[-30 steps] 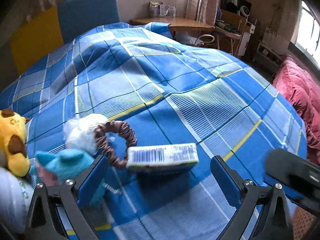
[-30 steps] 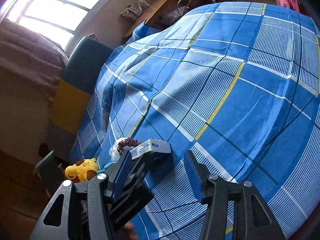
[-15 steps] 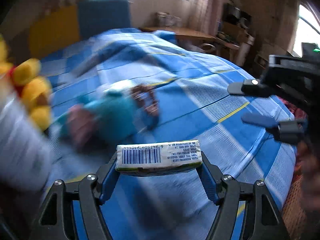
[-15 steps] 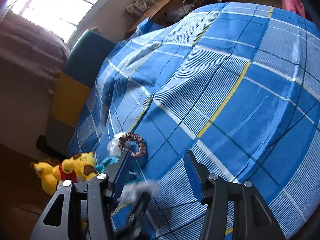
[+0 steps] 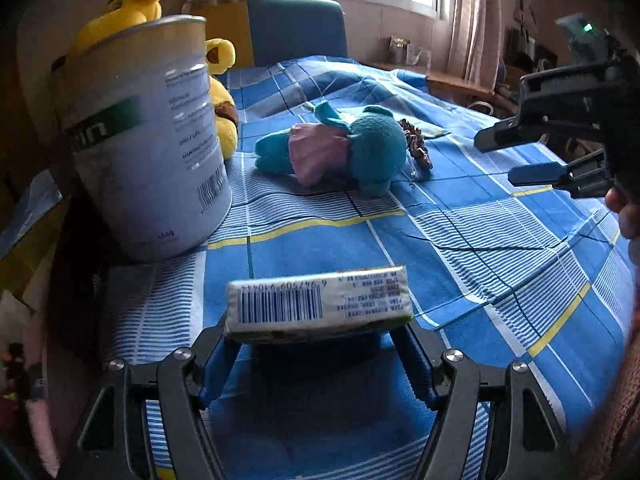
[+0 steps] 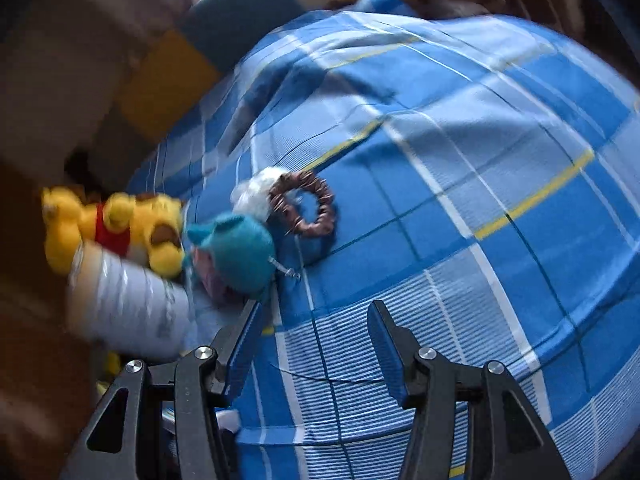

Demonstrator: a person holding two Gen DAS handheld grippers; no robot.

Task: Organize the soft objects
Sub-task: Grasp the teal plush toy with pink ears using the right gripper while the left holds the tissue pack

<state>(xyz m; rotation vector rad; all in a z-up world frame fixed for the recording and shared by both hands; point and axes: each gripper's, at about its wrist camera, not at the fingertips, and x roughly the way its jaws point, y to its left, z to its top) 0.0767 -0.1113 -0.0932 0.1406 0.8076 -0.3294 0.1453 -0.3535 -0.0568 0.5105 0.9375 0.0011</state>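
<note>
A white tissue pack (image 5: 318, 304) with a barcode is clamped end to end by my left gripper (image 5: 316, 334), just above the blue checked bedcover (image 5: 480, 220). Beyond it lie a teal plush toy (image 5: 360, 148), a brown scrunchie (image 5: 418, 146) and a yellow bear plush (image 5: 218, 92). My right gripper (image 6: 314, 320) is open and holds nothing; it hovers near the teal plush (image 6: 236, 248), the scrunchie (image 6: 304, 208), a white fluffy item (image 6: 256, 192) and the yellow bear (image 6: 116, 224). In the left wrist view the right gripper (image 5: 496, 160) shows at the right edge.
A tall white tin can (image 5: 148, 144) stands upright at the bed's near left corner, in front of the bear; it is blurred in the right wrist view (image 6: 128, 304). A teal chair (image 5: 296, 28) stands past the bed. A hand (image 5: 624, 216) is at the right edge.
My left gripper closed on the tissue pack, lifted it off the bed and carried it leftward to beside the can. The right gripper rolled and swung over toward the toys.
</note>
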